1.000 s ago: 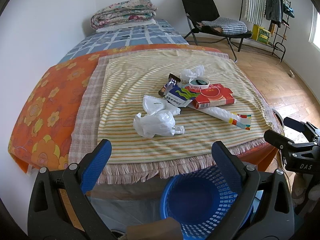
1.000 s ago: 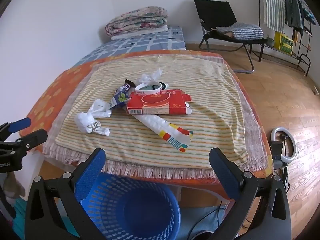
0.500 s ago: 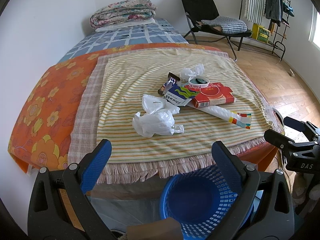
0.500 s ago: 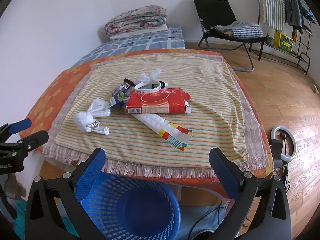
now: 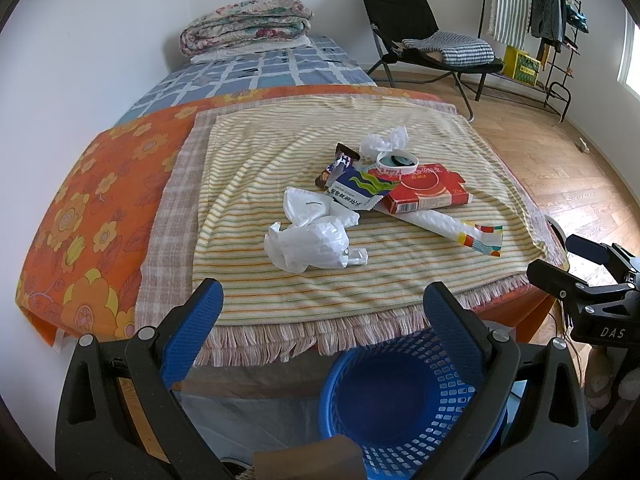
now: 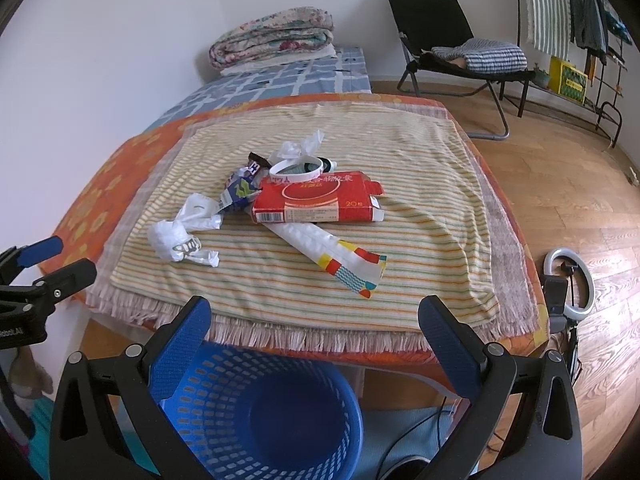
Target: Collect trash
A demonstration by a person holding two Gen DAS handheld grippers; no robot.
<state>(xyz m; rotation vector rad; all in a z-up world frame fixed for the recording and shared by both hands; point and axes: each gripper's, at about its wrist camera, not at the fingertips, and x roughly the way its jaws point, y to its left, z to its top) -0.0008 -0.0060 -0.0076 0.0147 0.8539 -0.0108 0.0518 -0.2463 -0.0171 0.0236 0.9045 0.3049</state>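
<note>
Both your left tongs [image 5: 320,312] and right tongs [image 6: 316,326] are released and empty, hovering off the bed's [image 5: 100,208] near edge above the blue basket [image 6: 256,408]. The trash lies mid-bed: crumpled white plastic bag [image 5: 308,240], red carton [image 6: 320,200], wrappers.

White walls [image 5: 100,40], wood plank floor [image 6: 560,168]. Bed [image 5: 256,72] along left wall, blue check sheet, folded quilt [image 5: 246,22] at its far end. Nearer part covered by orange floral cloth [image 5: 92,184] under a striped, fringed blanket [image 5: 280,140]. Black folding chair [image 6: 440,24] at far wall with a checked cushion [image 6: 480,56]. Clothes rack [image 5: 540,28] to the right. Daylight from window [image 5: 632,60] at right edge.
</note>
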